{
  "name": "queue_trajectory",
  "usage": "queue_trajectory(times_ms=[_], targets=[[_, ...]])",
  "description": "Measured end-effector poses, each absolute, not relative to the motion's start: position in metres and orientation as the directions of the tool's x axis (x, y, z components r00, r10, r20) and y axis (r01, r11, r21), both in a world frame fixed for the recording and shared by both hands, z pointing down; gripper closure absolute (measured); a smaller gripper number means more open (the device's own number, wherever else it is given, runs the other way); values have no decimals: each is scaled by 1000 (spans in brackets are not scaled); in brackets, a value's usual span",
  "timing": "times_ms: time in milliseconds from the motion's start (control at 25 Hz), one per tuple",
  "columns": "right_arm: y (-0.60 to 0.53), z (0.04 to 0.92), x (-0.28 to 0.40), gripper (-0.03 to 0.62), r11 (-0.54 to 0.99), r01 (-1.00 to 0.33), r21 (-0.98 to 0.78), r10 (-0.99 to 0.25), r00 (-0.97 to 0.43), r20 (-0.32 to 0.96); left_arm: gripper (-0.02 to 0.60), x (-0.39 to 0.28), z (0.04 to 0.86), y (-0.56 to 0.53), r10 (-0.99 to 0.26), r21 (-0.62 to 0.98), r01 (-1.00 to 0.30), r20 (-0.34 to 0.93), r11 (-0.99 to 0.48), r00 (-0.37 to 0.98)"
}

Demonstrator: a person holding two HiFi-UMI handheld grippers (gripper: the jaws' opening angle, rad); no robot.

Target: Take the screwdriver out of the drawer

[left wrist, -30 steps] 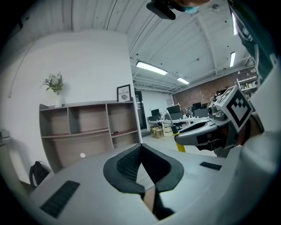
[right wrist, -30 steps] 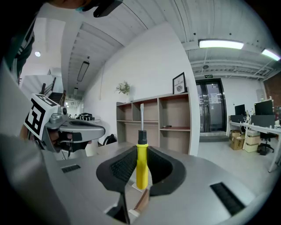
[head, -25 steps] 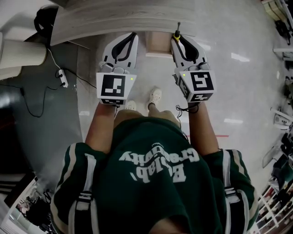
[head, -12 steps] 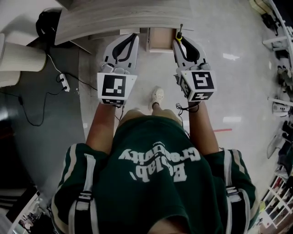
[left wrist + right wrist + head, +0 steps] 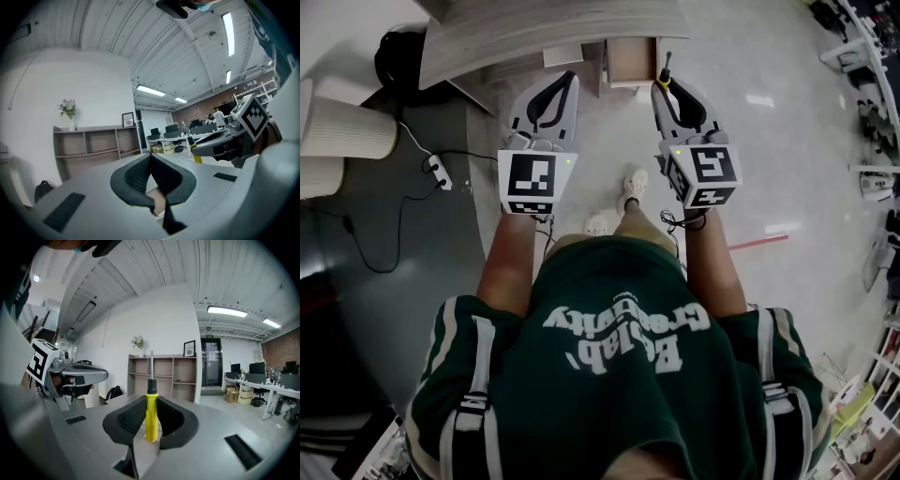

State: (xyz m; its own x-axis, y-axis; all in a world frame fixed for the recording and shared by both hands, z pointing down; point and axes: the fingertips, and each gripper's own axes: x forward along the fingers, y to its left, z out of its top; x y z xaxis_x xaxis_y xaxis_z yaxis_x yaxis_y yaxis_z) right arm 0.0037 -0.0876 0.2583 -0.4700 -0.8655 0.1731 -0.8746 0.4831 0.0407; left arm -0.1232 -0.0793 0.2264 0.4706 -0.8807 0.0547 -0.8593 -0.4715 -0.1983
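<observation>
The right gripper (image 5: 664, 82) has its fingers clamped on the yellow screwdriver (image 5: 151, 416), whose shaft points ahead, out of the drawer (image 5: 630, 58) at the counter (image 5: 553, 33) edge. The left gripper (image 5: 570, 77) has its fingers closed and empty.

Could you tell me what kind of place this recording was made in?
Probably an open-plan office or lab: rows of desks with monitors, a wooden shelf unit with a plant on top, and strip lights overhead.
</observation>
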Motion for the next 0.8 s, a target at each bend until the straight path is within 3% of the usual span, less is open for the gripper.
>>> queue_trajectory(times_ms=[800], targets=[[-23,236,-1,510,485,-873,60,-867,-470,166,563,-122,203,-25,-881,-143,-870,23,-471,473]])
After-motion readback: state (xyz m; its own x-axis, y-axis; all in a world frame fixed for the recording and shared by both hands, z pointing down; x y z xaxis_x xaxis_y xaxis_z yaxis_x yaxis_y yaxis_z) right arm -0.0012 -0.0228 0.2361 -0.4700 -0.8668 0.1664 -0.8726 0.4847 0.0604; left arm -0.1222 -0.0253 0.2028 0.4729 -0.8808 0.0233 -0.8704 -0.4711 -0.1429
